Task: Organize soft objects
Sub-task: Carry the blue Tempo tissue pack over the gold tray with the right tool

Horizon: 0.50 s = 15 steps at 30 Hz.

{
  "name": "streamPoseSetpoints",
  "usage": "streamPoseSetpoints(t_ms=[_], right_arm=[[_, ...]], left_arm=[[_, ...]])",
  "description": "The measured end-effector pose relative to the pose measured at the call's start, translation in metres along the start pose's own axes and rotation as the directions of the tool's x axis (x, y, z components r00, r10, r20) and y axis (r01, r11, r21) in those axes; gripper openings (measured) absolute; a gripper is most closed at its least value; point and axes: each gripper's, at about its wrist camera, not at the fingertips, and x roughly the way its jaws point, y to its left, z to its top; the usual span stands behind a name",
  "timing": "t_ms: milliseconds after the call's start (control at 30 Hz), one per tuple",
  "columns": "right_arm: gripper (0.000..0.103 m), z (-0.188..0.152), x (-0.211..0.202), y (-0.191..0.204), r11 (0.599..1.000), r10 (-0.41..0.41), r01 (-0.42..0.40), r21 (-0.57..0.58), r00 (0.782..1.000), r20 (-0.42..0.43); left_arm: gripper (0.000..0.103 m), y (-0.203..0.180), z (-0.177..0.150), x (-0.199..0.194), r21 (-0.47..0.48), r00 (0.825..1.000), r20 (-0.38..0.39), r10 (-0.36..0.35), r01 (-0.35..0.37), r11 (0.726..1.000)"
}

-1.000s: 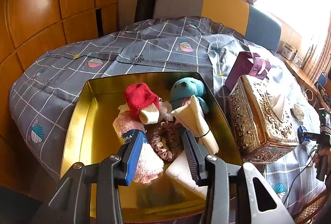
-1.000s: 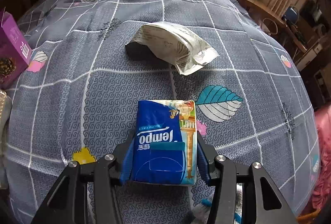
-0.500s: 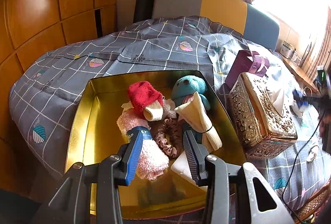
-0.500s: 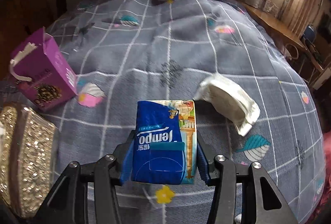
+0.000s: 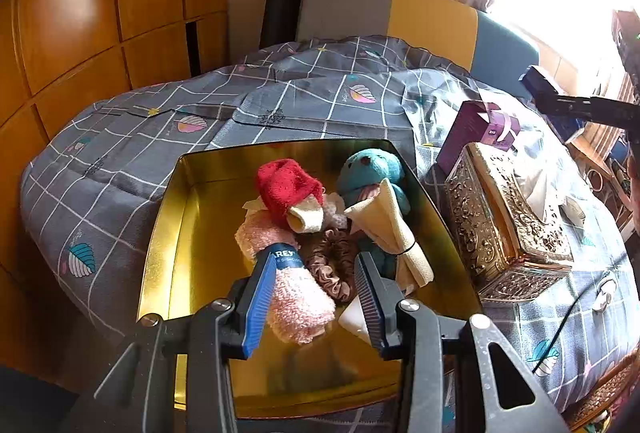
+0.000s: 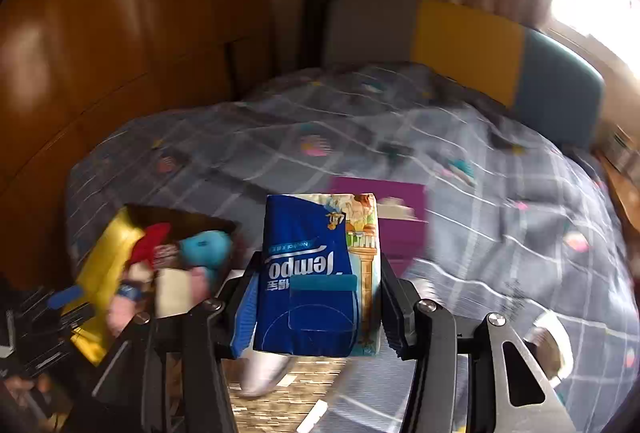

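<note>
Left gripper (image 5: 316, 297): fingers spread apart, holding nothing, hovering over the soft toys in the gold tin (image 5: 168, 233) on the bed.
Gold tin: has bare room on its left side, so drop there.
Tissue pack (image 6: 320, 269): pinched in the right gripper (image 6: 318, 307), up in the air above the bed.
Tip: bring it over the tin, go low, then let go gently.

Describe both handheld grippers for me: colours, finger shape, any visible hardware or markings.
The left gripper has a dark grey, angular frame with triangular cut-outs and silver round-head screws. Its fingers are flat, ribbed pads, blue on the edges. The right gripper is the same build: dark frame, silver screws, cut-out arms and blue-edged ribbed pads. No markings or cables show on either frame, and no sleeve is visible.
</note>
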Motion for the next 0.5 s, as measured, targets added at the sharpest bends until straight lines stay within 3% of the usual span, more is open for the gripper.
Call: streamPoseSetpoints(t_ms=[200, 500], right_arm=[[0.052, -0.017, 0.019, 0.064, 0.987, 0.122, -0.128, -0.097, 0.990, -0.066], [0.052, -0.053, 0.051, 0.111, 0.959, 0.224, -0.249, -0.134, 0.958, -0.178]], left_arm=[[0.041, 0.007, -0.004, 0.000, -0.016, 1.000, -0.004, 0.009, -0.009, 1.000], [0.041, 0.021, -0.006, 0.000, -0.048, 1.000, -0.003, 0.026, -0.026, 0.998]])
